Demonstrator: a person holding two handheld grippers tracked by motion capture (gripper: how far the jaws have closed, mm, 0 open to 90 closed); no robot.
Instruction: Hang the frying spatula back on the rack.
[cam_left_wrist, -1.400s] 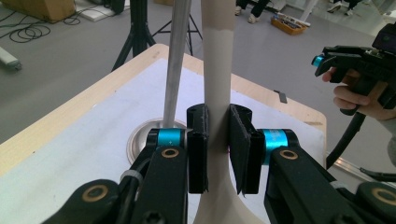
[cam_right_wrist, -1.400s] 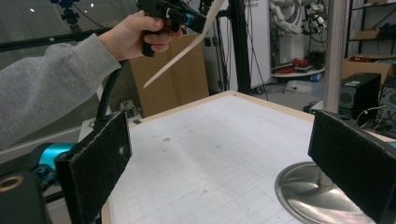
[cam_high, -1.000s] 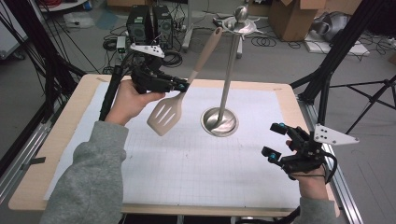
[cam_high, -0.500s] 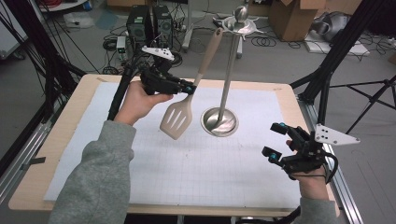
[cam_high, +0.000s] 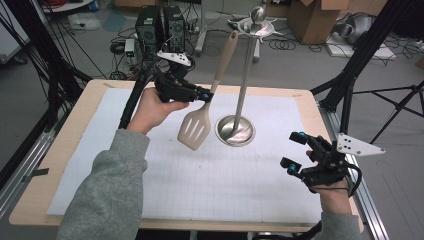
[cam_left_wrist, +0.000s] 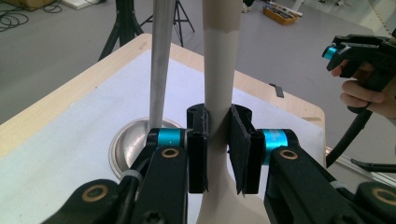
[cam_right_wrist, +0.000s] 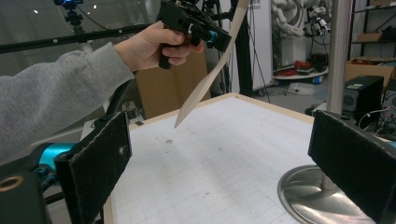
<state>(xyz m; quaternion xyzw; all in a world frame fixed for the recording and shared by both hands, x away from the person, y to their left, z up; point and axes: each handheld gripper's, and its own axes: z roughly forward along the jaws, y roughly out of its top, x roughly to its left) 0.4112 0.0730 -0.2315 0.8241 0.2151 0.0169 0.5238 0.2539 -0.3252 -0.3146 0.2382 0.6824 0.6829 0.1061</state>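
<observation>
A beige slotted spatula (cam_high: 194, 130) hangs above the white mat, blade down and handle slanting up toward the hooks at the top of the metal utensil stand (cam_high: 245, 80). My left gripper (cam_high: 207, 96) is shut on the spatula's neck. In the left gripper view the pads (cam_left_wrist: 198, 154) clamp the spatula's shaft (cam_left_wrist: 219, 70), and the stand's pole (cam_left_wrist: 159, 60) rises just behind it. My right gripper (cam_high: 294, 150) stands open near the table's right edge with nothing between its pads (cam_right_wrist: 100, 158). The right gripper view has the spatula (cam_right_wrist: 210, 79) and the stand's base (cam_right_wrist: 317, 196) ahead.
The stand's round base (cam_high: 235, 131) sits mid-table on the gridded mat (cam_high: 210, 185). Black tripod legs (cam_high: 350, 75) flank the table. Computer boxes (cam_high: 155, 25), cables and cardboard cartons lie on the floor beyond the far edge.
My left gripper has shifted a little to the right with the spatula. The blade has swung closer to the stand's base and hangs steeper. The right gripper has stayed put.
</observation>
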